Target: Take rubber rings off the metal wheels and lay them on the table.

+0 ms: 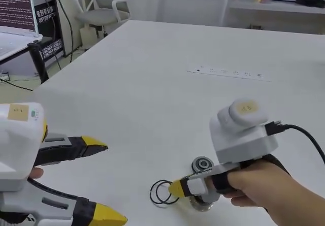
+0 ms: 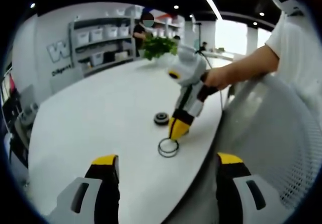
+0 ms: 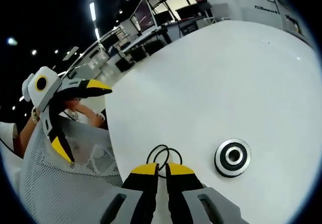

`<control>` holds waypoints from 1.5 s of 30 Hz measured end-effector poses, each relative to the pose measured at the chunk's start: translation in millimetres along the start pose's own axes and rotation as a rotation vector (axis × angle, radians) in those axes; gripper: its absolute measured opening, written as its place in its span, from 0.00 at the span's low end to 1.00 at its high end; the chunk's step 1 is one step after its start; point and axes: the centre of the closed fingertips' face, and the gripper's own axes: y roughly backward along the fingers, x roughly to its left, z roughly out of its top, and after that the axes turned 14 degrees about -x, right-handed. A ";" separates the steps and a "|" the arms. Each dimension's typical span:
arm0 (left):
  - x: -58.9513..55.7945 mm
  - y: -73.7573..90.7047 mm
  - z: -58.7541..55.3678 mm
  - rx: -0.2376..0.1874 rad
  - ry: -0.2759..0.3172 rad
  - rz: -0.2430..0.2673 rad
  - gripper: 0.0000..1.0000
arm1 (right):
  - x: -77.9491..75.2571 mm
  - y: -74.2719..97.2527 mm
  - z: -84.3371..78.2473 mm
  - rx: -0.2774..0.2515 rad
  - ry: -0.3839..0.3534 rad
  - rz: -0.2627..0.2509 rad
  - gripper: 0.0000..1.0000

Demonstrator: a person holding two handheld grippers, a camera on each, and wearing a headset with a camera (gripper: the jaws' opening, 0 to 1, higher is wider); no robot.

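**2 rubber rings on the tabletop at the tip of the closed right gripper**

The white tabletop (image 1: 152,84) is seen across most of the head view, with a white power strip (image 1: 226,72) lying flat on it toward 1 o'clock and a white chair (image 1: 101,7) standing beyond its far edge at 11 o'clock.

The left gripper (image 1: 105,181) is held at 7 o'clock in the head view. Its 2 yellow-tipped jaws are spread wide and nothing is held between them. In the left gripper view the same wide gap is seen, with bare tabletop between the jaws.

The right gripper (image 1: 175,188) is held by a hand (image 1: 259,185) at 5 o'clock and is pointed toward 9 o'clock, low over the tabletop. Its jaws are drawn together, with only a thin dark line left between the yellow tips in the right gripper view.

1 metal wheel (image 1: 202,164) is seen lying flat on the tabletop, just beside the right gripper and at 2 o'clock from the rings. In the right gripper view it is seen at 3 o'clock from the jaw tips, apart from them.

2 thin black rubber rings (image 1: 161,192) are laid flat on the tabletop, overlapping each other, with their near edge touched by the right gripper's tip. Whether that edge is pinched between the jaws cannot be told.
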 end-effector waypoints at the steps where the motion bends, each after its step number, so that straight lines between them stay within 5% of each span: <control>1: 0.1 0.1 0.1 -0.001 0.001 0.001 0.79 | 0.1 -0.2 -0.3 0.002 0.003 0.000 0.03; 6: 0.5 0.4 0.2 -0.003 0.002 0.003 0.79 | 1.9 -1.1 -0.9 0.009 0.034 0.007 0.05; 16: 1.6 1.2 -0.4 0.001 0.003 0.007 0.76 | -0.5 -0.7 -2.3 0.051 0.220 -0.010 0.11; 20: 1.6 1.3 -0.8 0.004 -0.001 0.006 0.76 | -1.1 0.7 1.2 0.042 0.230 -0.013 0.12; 39: 0.5 0.6 -2.3 0.016 0.006 0.005 0.76 | -33.1 38.0 57.0 -0.192 0.145 -0.090 0.15; 45: 0.4 -1.5 8.2 -0.010 -0.016 0.011 0.76 | -47.5 52.9 67.1 -0.251 0.115 -0.139 0.16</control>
